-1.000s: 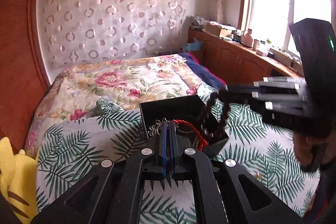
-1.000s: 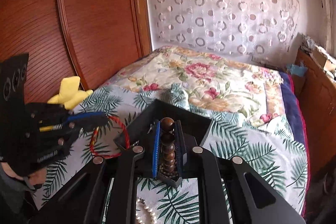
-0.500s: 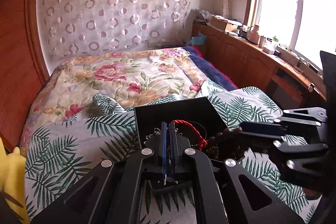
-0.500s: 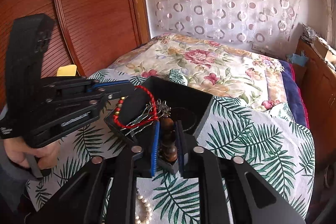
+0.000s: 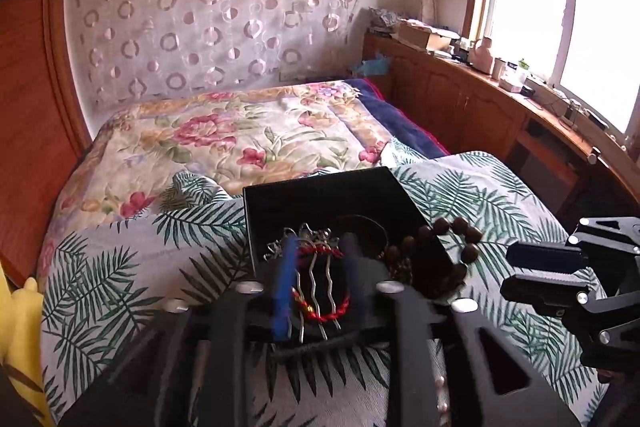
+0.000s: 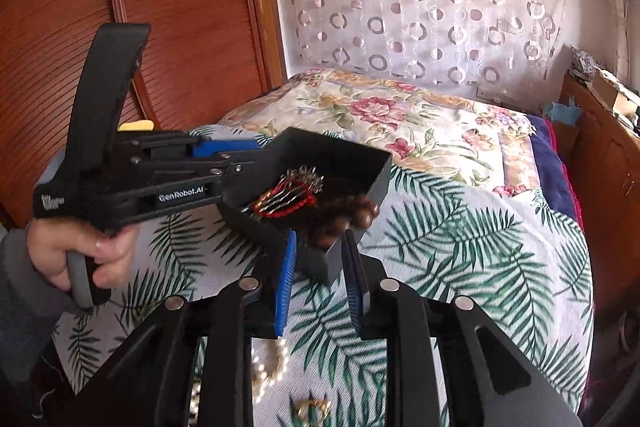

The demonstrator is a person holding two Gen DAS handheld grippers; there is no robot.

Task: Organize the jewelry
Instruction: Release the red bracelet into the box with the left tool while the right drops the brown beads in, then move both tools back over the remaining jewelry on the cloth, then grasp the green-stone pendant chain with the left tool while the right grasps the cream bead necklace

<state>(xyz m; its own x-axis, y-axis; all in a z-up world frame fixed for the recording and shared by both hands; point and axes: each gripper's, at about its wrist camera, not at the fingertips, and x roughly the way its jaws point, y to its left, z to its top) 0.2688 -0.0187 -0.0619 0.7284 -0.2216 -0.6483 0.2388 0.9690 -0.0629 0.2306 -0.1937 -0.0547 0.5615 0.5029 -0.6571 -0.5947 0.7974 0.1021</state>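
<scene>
Although both grippers hang close over the black box (image 6: 376, 167), each stands released, its jaws parted around nothing: the right gripper (image 6: 318, 263) just before the box's near corner, the left gripper (image 5: 316, 267) over its nearer half. Nearest of all, before the box on the palm-leaf bedspread (image 6: 480, 267), lies a pearl strand (image 6: 268, 371), likely light, slack and slippery; best pinched across a short bunch of beads. Inside the box a red cord bracelet (image 5: 328, 311) lies on a wavy metal hairpin (image 5: 312, 279), which looks stiff and thin; take its decorated head. Draped over the box's right wall, the brown bead bracelet (image 5: 452, 231) seems heavier and liable to slide off. Only "GenRobot.AI" is legible, on the left gripper's side in the right wrist view.
</scene>
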